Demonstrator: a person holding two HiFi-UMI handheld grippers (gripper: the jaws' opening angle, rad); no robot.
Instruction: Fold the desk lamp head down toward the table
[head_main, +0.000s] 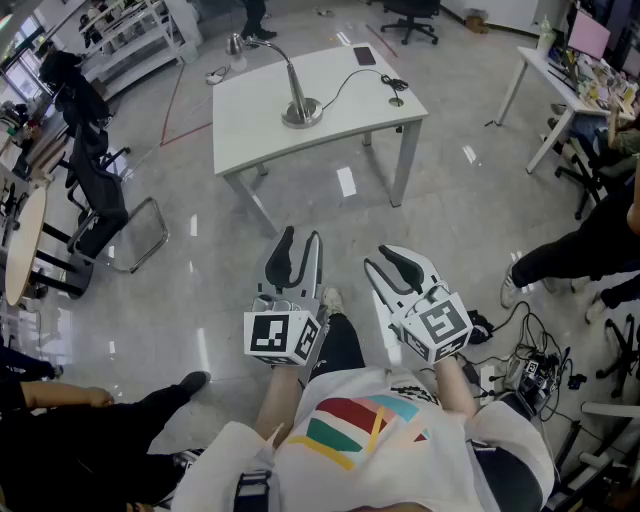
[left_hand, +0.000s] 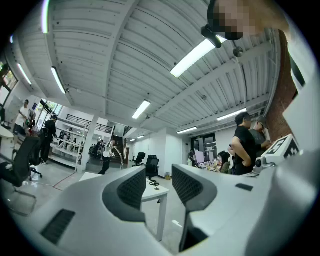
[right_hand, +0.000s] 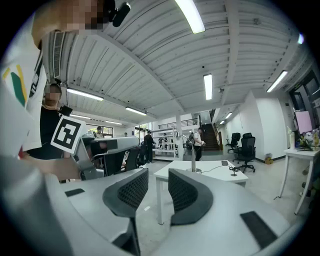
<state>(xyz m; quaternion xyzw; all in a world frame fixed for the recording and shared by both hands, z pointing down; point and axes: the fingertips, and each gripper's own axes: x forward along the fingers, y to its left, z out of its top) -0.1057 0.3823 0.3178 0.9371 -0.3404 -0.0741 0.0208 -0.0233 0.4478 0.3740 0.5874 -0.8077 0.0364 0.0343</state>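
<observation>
The desk lamp (head_main: 297, 105) stands on the white table (head_main: 260, 120) far ahead, round base near the table's middle. Its gooseneck arches up and left to the head (head_main: 236, 44). Both grippers hang in the air well short of the table, over the floor. The left gripper (head_main: 301, 242) is open with nothing between its fingers, and so is the right gripper (head_main: 386, 262). In the right gripper view the right gripper (right_hand: 158, 192) points at the table (right_hand: 215, 172) and the lamp stem (right_hand: 193, 157). The left gripper (left_hand: 159, 187) shows the table's corner (left_hand: 152, 192) beyond its jaws.
The lamp's cable runs to a switch (head_main: 395, 99) near the table's right edge, with a dark flat object (head_main: 364, 55) behind it. A black office chair (head_main: 100, 205) stands at the left. At the right are a person's legs (head_main: 585, 250), floor cables (head_main: 530, 365) and another desk (head_main: 560, 85).
</observation>
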